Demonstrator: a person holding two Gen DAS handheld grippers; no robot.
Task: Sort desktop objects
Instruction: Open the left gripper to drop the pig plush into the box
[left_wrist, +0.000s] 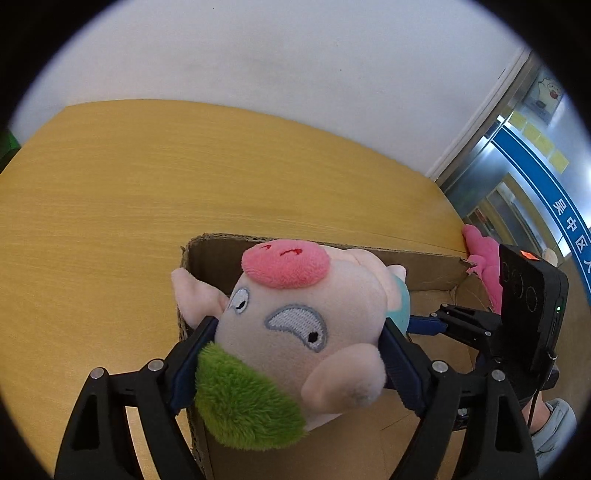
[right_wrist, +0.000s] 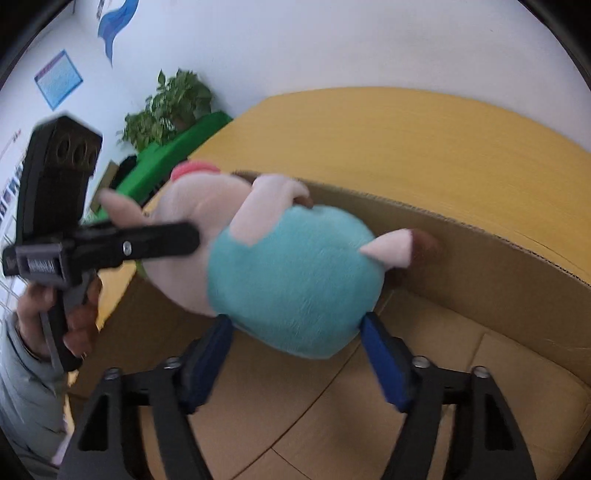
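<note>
This looks like an office or public service room rather than a home. A broad yellow wood-grain tabletop (left_wrist: 155, 184) stands against a plain white wall (left_wrist: 280, 62). To one side runs a glass partition with metal frames (left_wrist: 491, 173), crossed by a blue band with white Chinese characters (left_wrist: 561, 206), and yellow sticky notes (left_wrist: 535, 133) and a cartoon poster (left_wrist: 546, 94) are fixed to the glass. On the other side the wall carries a blue notice (right_wrist: 58, 79) and a blue decorative sticker (right_wrist: 112, 22), and a potted green plant (right_wrist: 168, 107) stands behind a green seat or bench (right_wrist: 173, 155).
</note>
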